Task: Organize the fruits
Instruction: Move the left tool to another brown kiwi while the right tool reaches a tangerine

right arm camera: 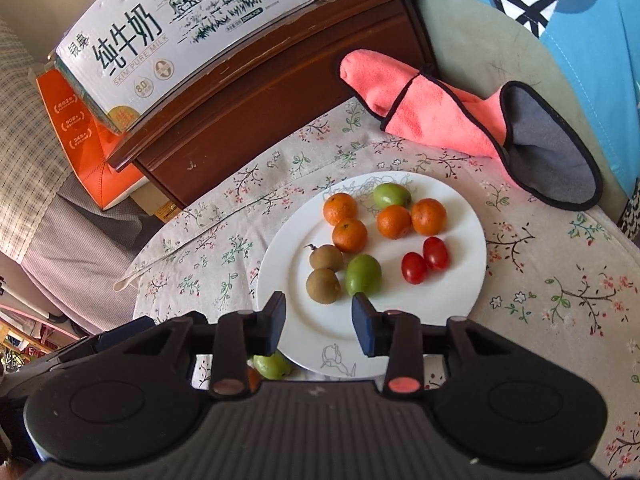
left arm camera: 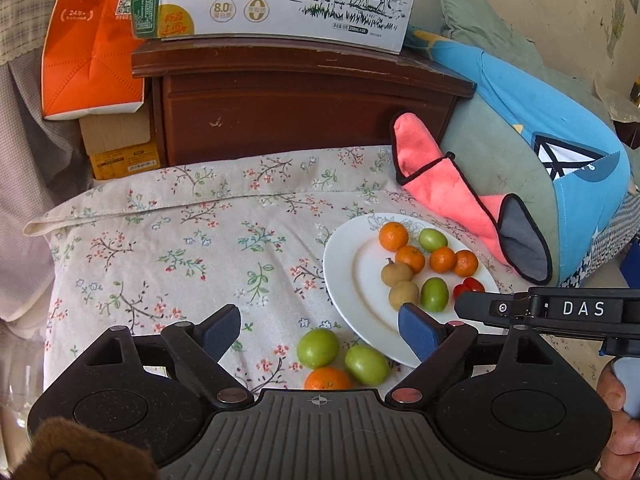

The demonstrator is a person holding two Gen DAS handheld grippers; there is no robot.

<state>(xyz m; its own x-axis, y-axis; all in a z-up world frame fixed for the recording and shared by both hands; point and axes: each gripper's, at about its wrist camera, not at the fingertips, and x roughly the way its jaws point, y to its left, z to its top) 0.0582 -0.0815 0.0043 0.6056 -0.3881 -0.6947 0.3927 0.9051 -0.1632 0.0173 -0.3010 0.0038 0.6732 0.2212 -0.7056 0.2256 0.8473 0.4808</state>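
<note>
Glossy white plate (right arm camera: 460, 280) on matt (floral) cotton cloth (right arm camera: 540, 280).

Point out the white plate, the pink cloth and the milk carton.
white plate (right arm camera: 460, 288): right wrist view, bare right rim.
pink cloth (right arm camera: 432, 116): right wrist view, middle of the pink fabric.
milk carton (left arm camera: 280, 0): left wrist view, printed front face.

The left gripper (left arm camera: 320, 336) is black moulded plastic with a ribbed grey centre plate, round side discs, silver and pink rivets, and blue padded fingers (left arm camera: 420, 334). The right gripper (right arm camera: 319, 322) matches; at three o'clock its side reads "DAS".
</note>
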